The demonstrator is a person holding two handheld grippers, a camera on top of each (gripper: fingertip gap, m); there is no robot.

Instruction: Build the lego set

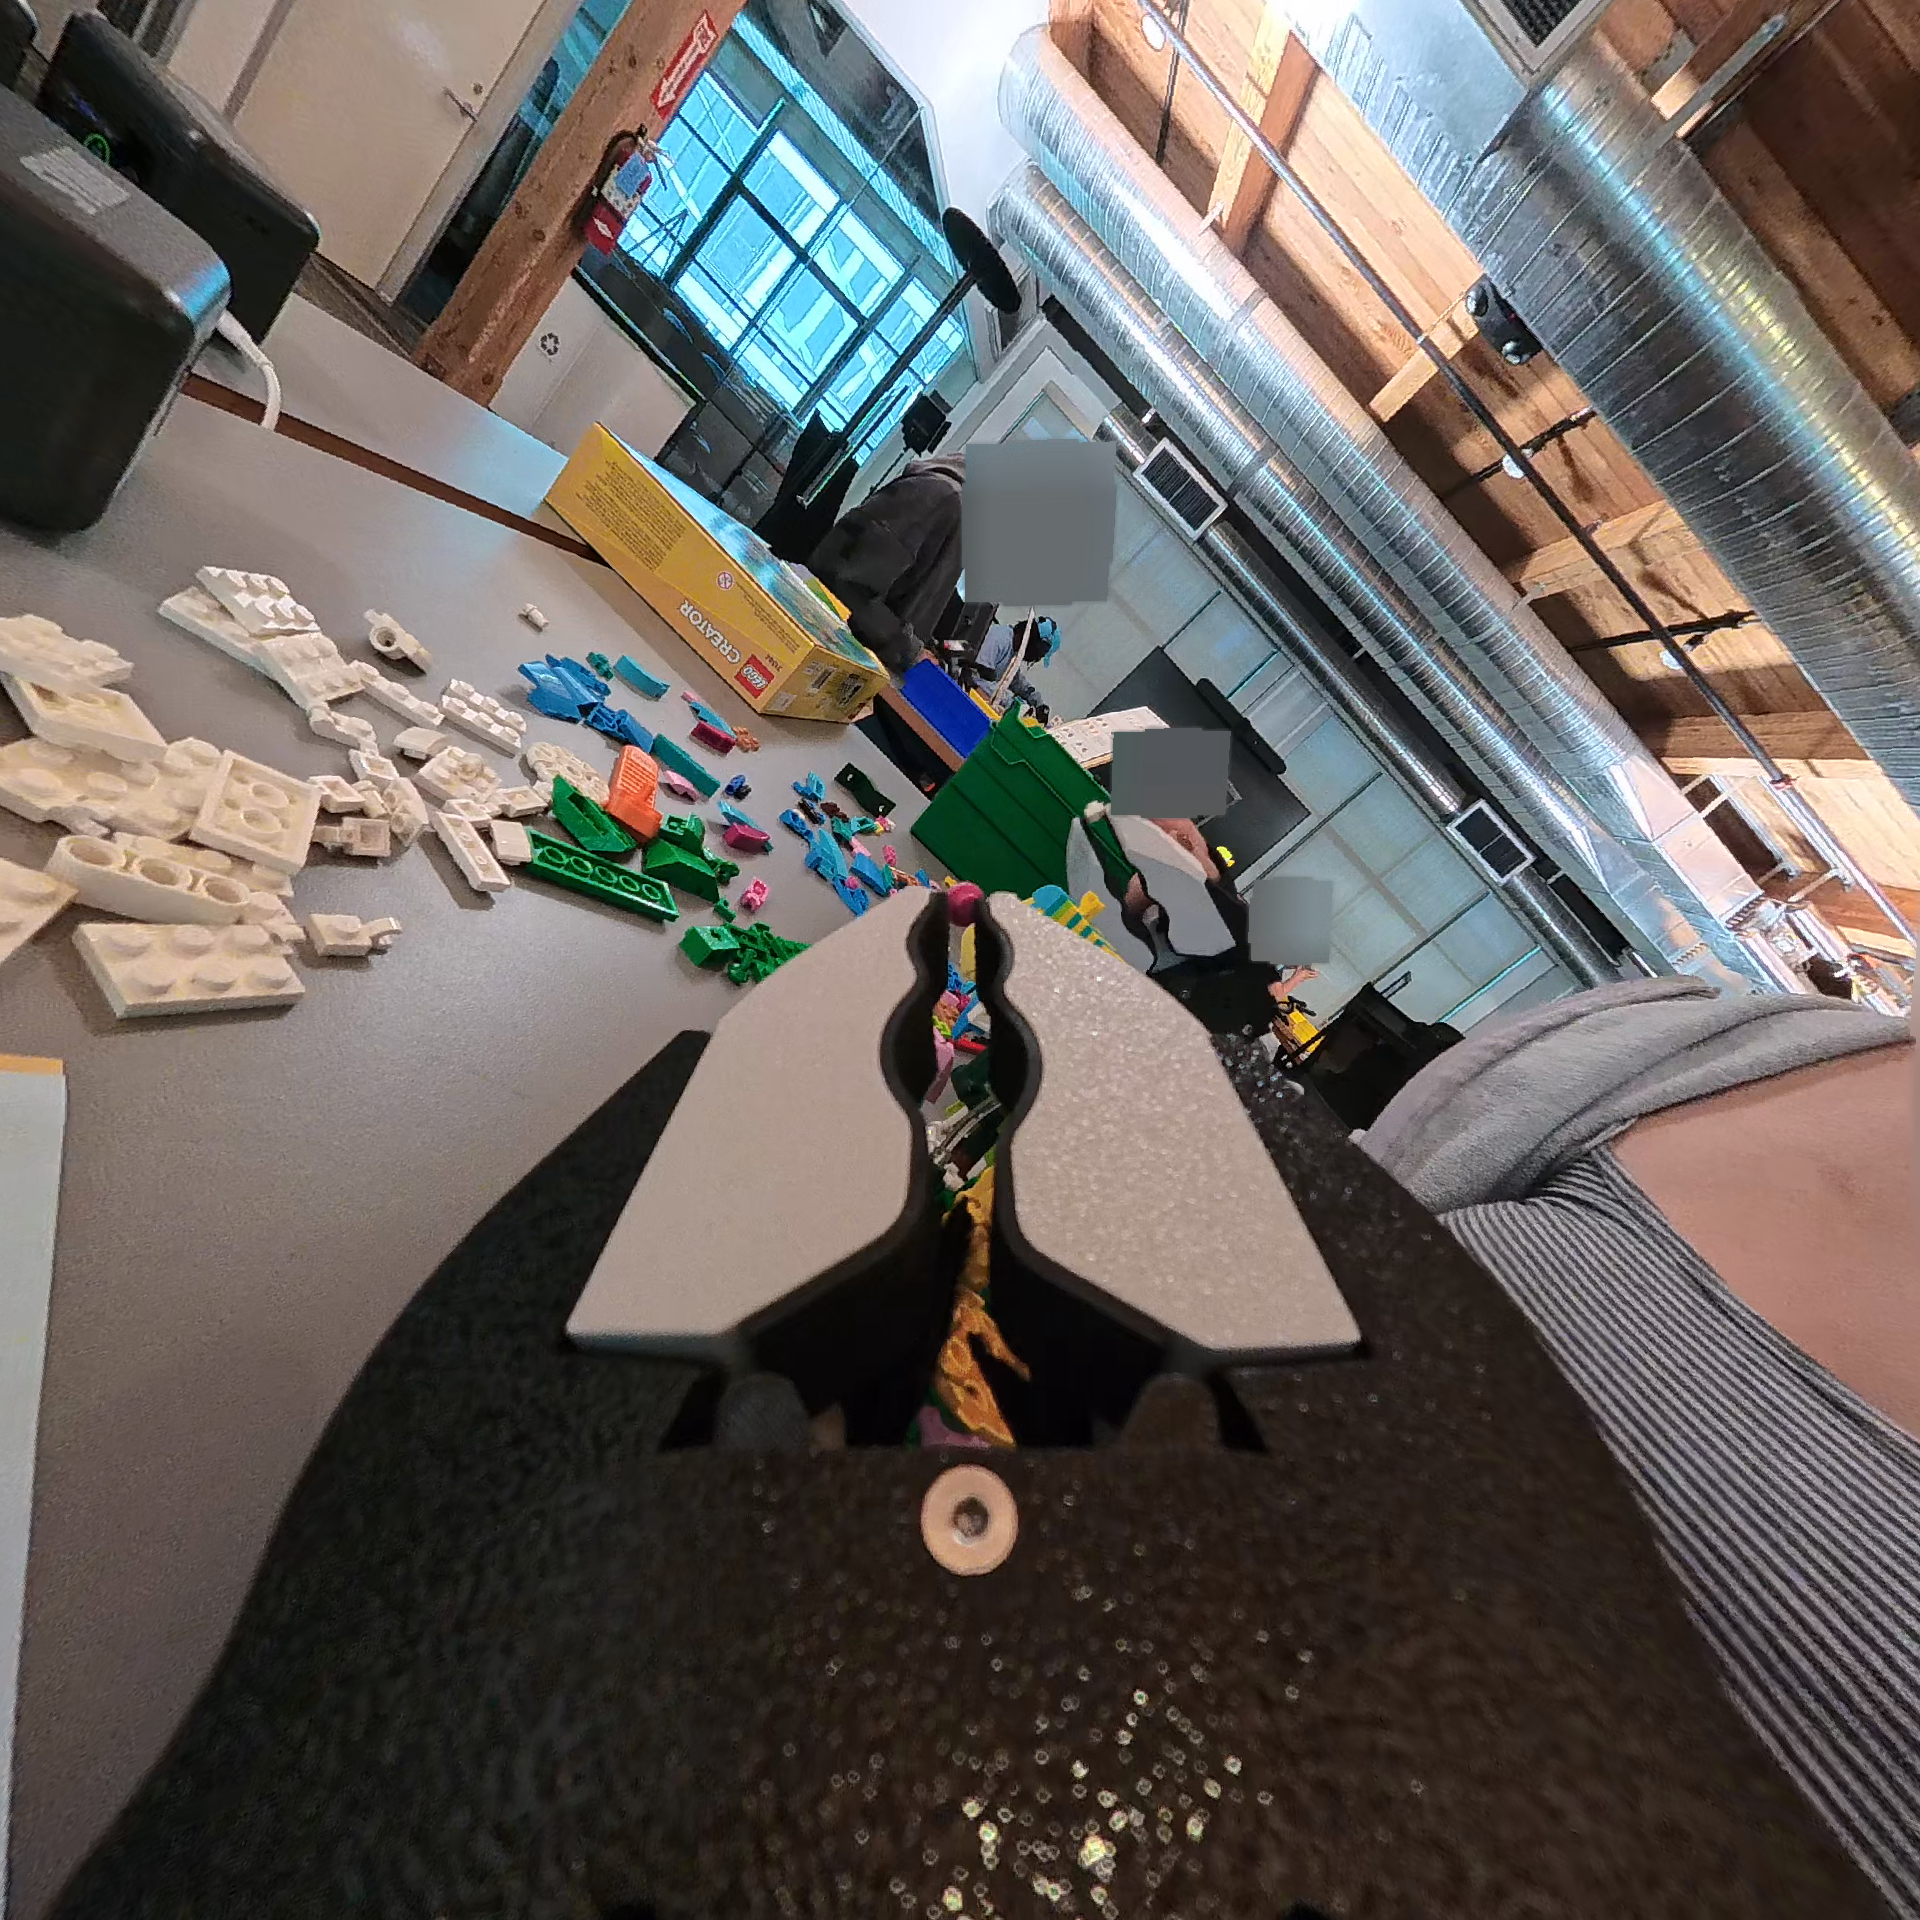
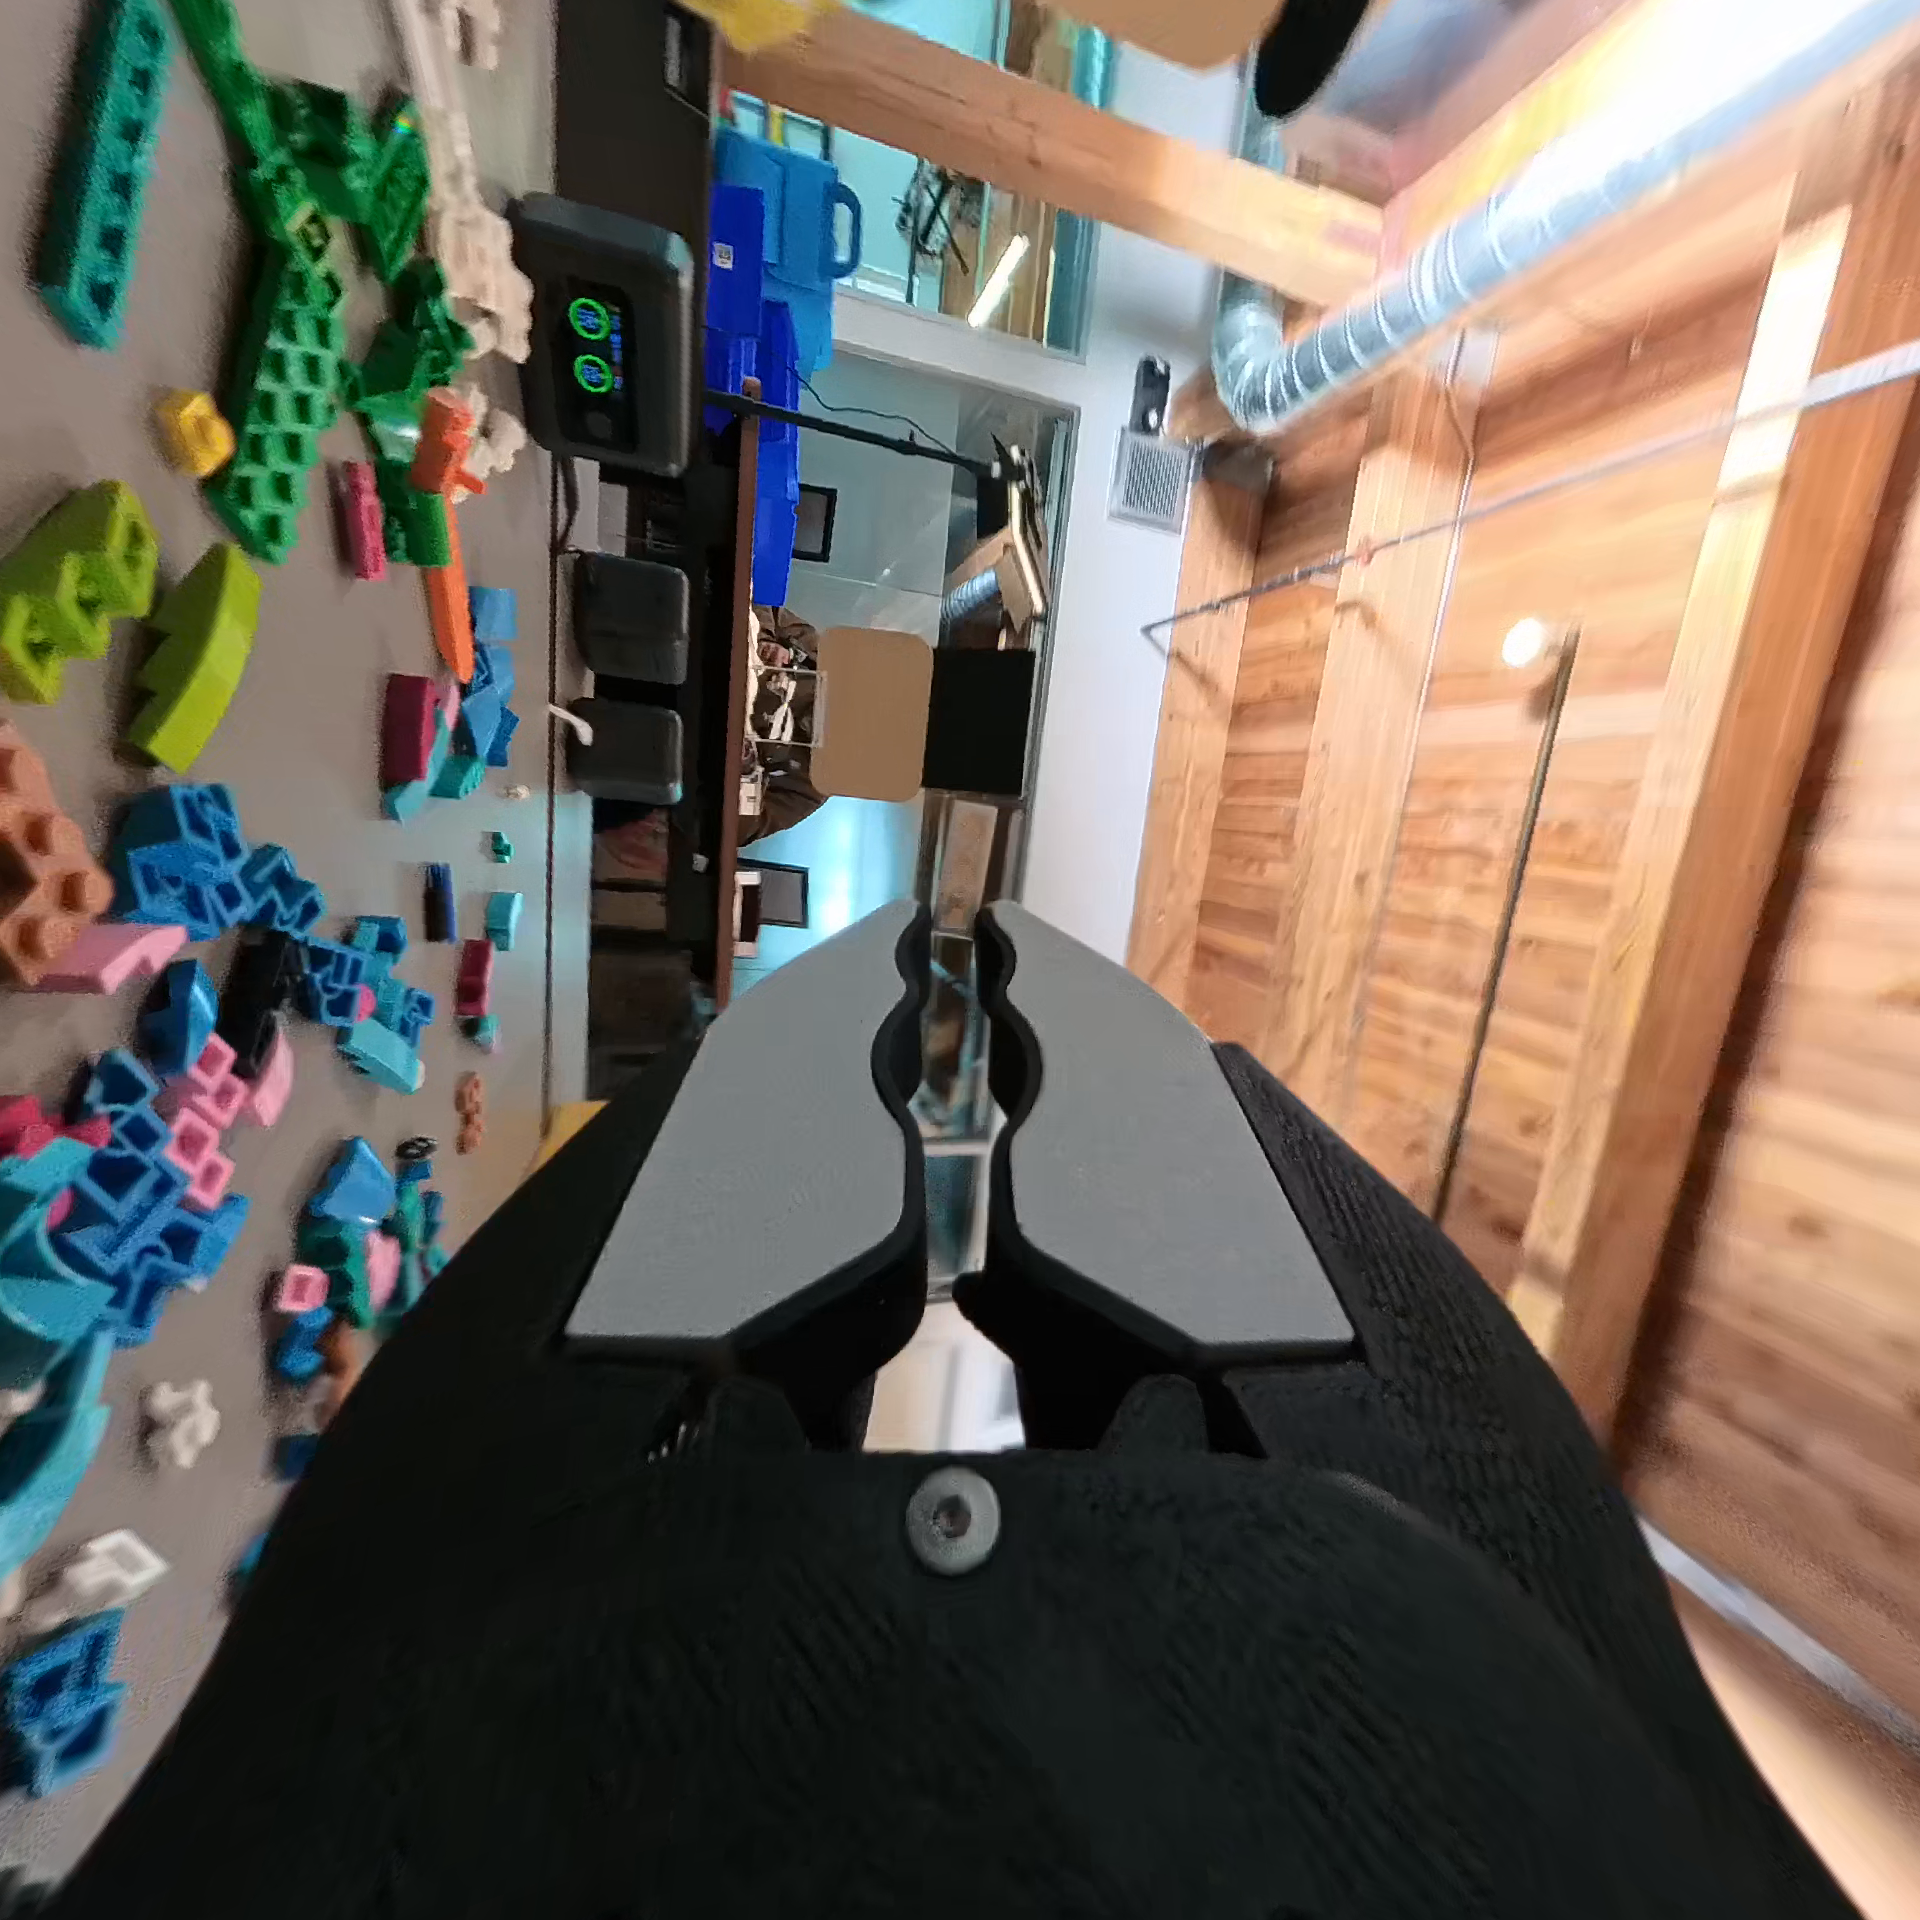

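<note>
In the left wrist view, my left gripper (image 1: 964, 920) is shut on a small magenta lego piece (image 1: 964, 900) pinched at its fingertips, held above the grey table (image 1: 312, 1195). Loose pieces lie on the table: white plates and bricks (image 1: 187, 821), green pieces (image 1: 623, 852), and blue and teal pieces (image 1: 592, 691). In the right wrist view, my right gripper (image 2: 951, 935) is tilted sideways and raised beside the table (image 2: 301, 727), with its jaws almost together and nothing between them. Green pieces (image 2: 291, 343), lime pieces (image 2: 125, 613) and blue pieces (image 2: 197, 862) lie to its left.
A yellow lego box (image 1: 717, 592) lies at the table's far edge. Black power units (image 1: 94, 312) stand at the back left; one with a lit screen shows in the right wrist view (image 2: 603, 332). A paper sheet (image 1: 26, 1247) lies at the left. An arm in a grey sleeve (image 1: 1662, 1122) is at the right.
</note>
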